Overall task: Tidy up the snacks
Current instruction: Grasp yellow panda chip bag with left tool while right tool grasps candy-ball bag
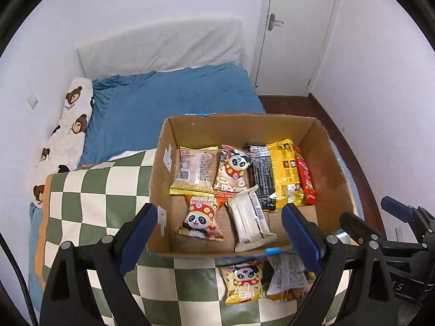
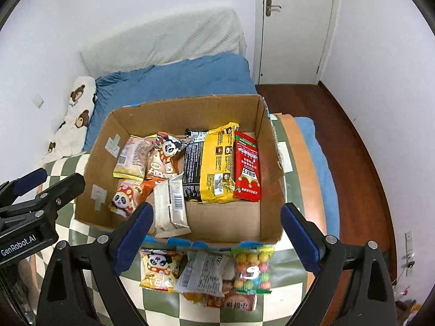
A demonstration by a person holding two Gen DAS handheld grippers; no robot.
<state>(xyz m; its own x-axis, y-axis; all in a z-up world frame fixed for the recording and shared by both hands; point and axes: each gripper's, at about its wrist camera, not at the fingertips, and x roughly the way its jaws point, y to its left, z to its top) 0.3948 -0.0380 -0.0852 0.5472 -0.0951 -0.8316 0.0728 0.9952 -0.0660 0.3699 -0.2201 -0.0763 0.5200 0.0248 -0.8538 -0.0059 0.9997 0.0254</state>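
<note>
An open cardboard box [image 1: 329, 146] [image 2: 269, 146] sits on a green-checked cloth [image 1: 89, 206] [image 2: 168, 307]. Inside lie several snack packs: panda packs [image 1: 199, 218] [image 2: 126, 197], a yellow pack [image 1: 285, 174] [image 2: 217, 163], a red pack [image 2: 247, 168], a white pack [image 1: 251, 220] [image 2: 171, 205]. In front of the box lie a yellow panda pack [image 1: 243, 281] [image 2: 159, 269], a clear printed pack [image 1: 288, 277] [image 2: 204, 274] and a bag of coloured balls [image 2: 252, 269]. My left gripper [image 1: 220, 236] is open and empty above the box's near edge. My right gripper [image 2: 217, 236] is open and empty above the loose packs.
The cloth lies on a bed with a blue sheet [image 1: 174, 95] [image 2: 176, 78] and a bear-print pillow [image 1: 65, 135] [image 2: 73, 119]. A white door [image 1: 296, 27] [image 2: 296, 27] and dark wood floor [image 2: 353, 141] are to the right. The other gripper shows at each view's edge [image 1: 394, 233] [image 2: 32, 206].
</note>
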